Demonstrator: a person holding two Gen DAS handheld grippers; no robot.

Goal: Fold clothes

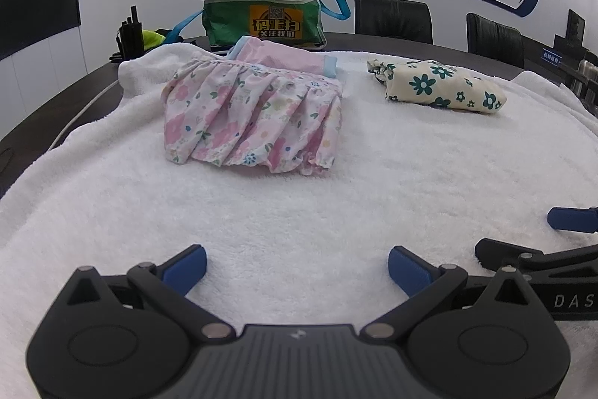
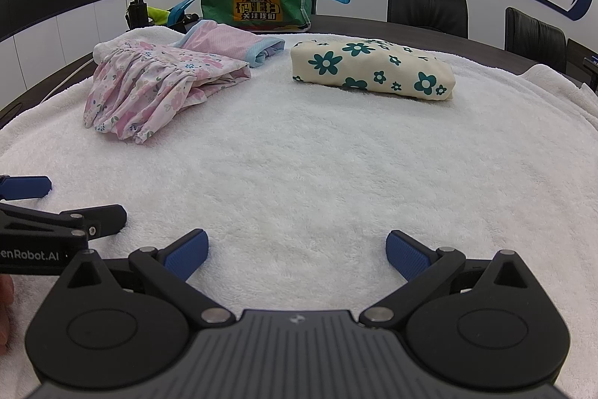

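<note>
A pink floral dress [image 1: 254, 114] lies folded on the white towel [image 1: 299, 204], far left of centre; it also shows in the right wrist view [image 2: 149, 88]. A pink garment with blue trim [image 1: 287, 57] lies just behind it, also visible in the right wrist view [image 2: 231, 42]. A cream garment with teal flowers [image 1: 444, 85] lies folded at the far right, seen too in the right wrist view [image 2: 373, 70]. My left gripper [image 1: 297, 272] is open and empty, low over the towel's near part. My right gripper [image 2: 297, 257] is open and empty beside it.
A green bag [image 1: 261, 17] with blue straps stands on the dark table [image 1: 56, 92] behind the towel [image 2: 299, 174]; it also shows in the right wrist view [image 2: 258, 2]. Black chairs [image 1: 392, 17] line the far side. A black radio [image 1: 129, 32] stands at the far left.
</note>
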